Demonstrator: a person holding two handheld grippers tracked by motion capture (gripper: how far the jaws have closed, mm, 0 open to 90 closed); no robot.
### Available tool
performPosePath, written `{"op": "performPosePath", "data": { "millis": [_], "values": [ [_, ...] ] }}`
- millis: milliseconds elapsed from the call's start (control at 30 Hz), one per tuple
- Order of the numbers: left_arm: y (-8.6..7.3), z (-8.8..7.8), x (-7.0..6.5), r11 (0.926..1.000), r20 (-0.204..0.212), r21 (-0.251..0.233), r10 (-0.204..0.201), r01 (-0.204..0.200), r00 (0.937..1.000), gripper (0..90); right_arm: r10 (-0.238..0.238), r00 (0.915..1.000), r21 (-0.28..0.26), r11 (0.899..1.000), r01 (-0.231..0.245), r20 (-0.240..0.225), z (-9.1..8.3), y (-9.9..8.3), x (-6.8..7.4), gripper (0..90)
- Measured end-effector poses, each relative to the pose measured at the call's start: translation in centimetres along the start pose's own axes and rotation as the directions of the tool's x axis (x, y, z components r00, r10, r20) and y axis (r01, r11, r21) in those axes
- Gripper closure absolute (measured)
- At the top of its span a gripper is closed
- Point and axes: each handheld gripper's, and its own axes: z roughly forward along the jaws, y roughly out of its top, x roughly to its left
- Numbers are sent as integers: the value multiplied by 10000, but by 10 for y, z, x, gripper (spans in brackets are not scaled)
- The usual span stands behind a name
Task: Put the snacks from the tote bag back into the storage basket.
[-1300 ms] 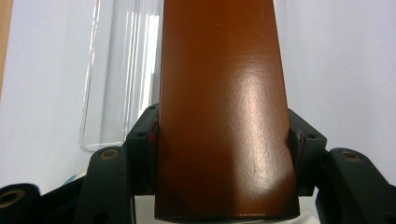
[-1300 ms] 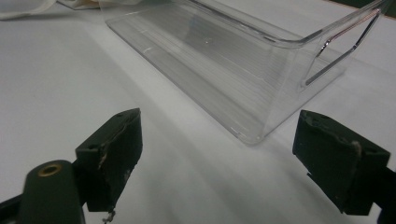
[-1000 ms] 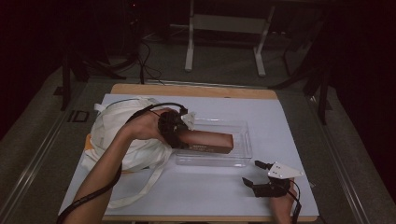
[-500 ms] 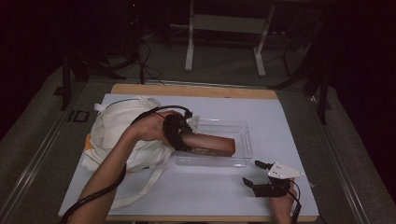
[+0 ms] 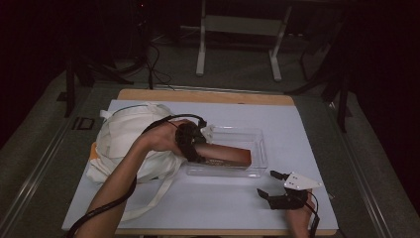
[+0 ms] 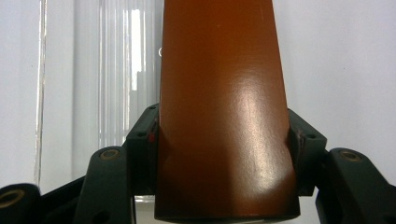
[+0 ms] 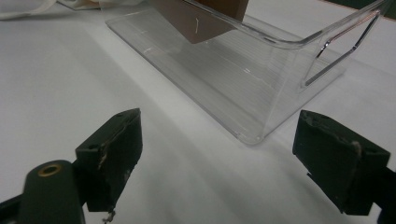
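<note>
1. Box, brown [image 5: 225, 154], centre frame, clamped at its near end by left hand-held gripper [image 5: 190, 144]; angled into clear tray [image 5: 257, 148], likely for setting down.
2. Right hand-held gripper [image 5: 277, 194], lower right, gaping, empty, parked on counter [image 5: 307, 129] beside tray.
3. Cloth bag [image 5: 129, 136] left of tray.

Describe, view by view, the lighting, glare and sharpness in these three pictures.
High view: dim and soft, the room behind nearly black, only the white table mat lit. Left gripper view: bright; a broad sheen streaks the brown box, whose near end is slightly soft. Right gripper view: evenly lit; thin highlights line the clear bin rim, and the close jaws look blurred.
</note>
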Motion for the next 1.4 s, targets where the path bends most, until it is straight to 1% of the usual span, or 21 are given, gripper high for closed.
{"op": "performPosePath", "data": {
  "millis": [200,400,467,733,967,1100,1400],
  "values": [
    [1,2,1,10000,36,16,39,-39,10000,430,8,10000,0,10000,-8,-2,0,0,0,158],
    [1,6,1,10000,110,32,-61,61,9999,430,-3,10000,-6,10000,3,6,0,0,0,158],
    [2,7,2,10000,120,43,-8,7,9999,430,-9,10000,2,10000,9,10,0,0,0,158],
    [3,12,3,9998,336,75,-206,203,9992,429,-37,10000,11,10000,37,10,1,0,0,158],
    [4,17,5,9996,472,116,-273,268,9985,428,-39,10000,17,10000,39,5,1,0,0,158],
    [3,17,6,9989,606,202,-425,413,9973,427,-26,10000,16,10000,26,5,1,0,0,158],
    [2,19,7,9981,716,328,-549,527,9959,423,-29,10000,20,10000,29,-5,1,0,0,158]
  ]
}}
